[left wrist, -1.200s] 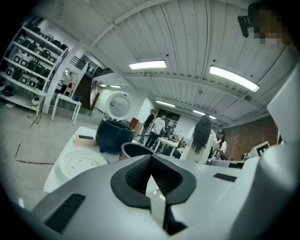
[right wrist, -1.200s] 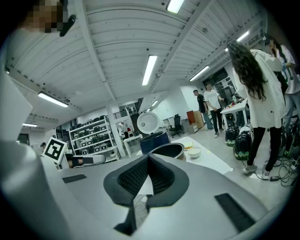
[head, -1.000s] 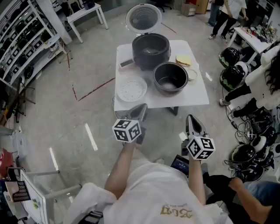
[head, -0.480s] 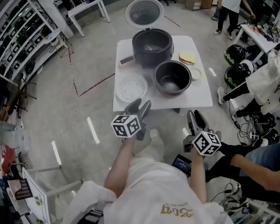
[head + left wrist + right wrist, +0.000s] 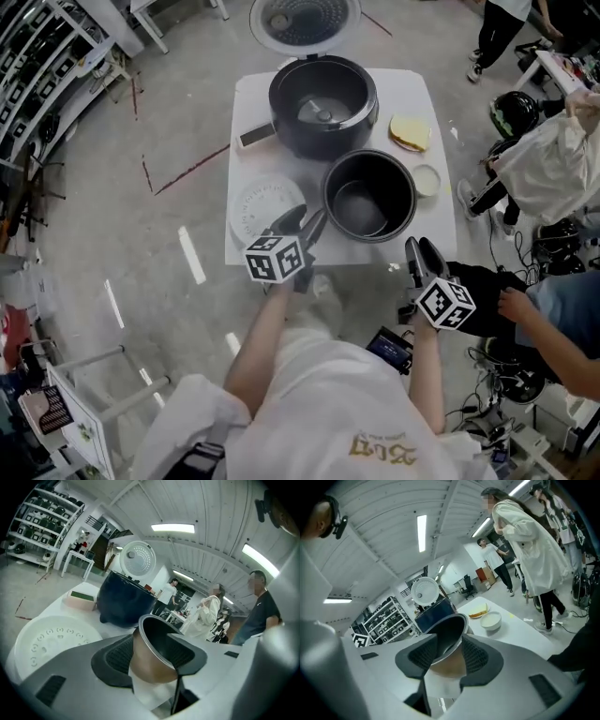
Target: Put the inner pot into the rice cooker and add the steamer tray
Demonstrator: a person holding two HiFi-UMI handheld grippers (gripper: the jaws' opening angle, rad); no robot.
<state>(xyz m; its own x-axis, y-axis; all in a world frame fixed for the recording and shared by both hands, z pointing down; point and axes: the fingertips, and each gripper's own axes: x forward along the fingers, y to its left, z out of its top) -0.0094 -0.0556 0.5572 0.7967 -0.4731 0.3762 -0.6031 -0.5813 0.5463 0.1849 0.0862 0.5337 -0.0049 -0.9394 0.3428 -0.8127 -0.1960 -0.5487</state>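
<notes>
The dark inner pot [image 5: 368, 195] stands empty on the white table [image 5: 412, 239], in front of the black rice cooker [image 5: 323, 103], whose lid [image 5: 305, 21] is up. The white perforated steamer tray [image 5: 258, 208] lies left of the pot. My left gripper [image 5: 302, 223] is open over the table's front edge, between tray and pot. My right gripper [image 5: 422, 251] hangs just off the front right corner; its jaws are closing with nothing between them. Both gripper views look at the pot [image 5: 159, 653] [image 5: 447, 641] from a short way off.
A yellow item on a plate [image 5: 410, 132] and a small white bowl [image 5: 427, 178] sit at the table's right edge. A small box [image 5: 258, 136] lies left of the cooker. People stand to the right [image 5: 525, 550]. Shelving [image 5: 47, 84] lines the left.
Both grippers went from shut to open and moved forward to the table's front edge. The table now sits closer and more central in the head view.
</notes>
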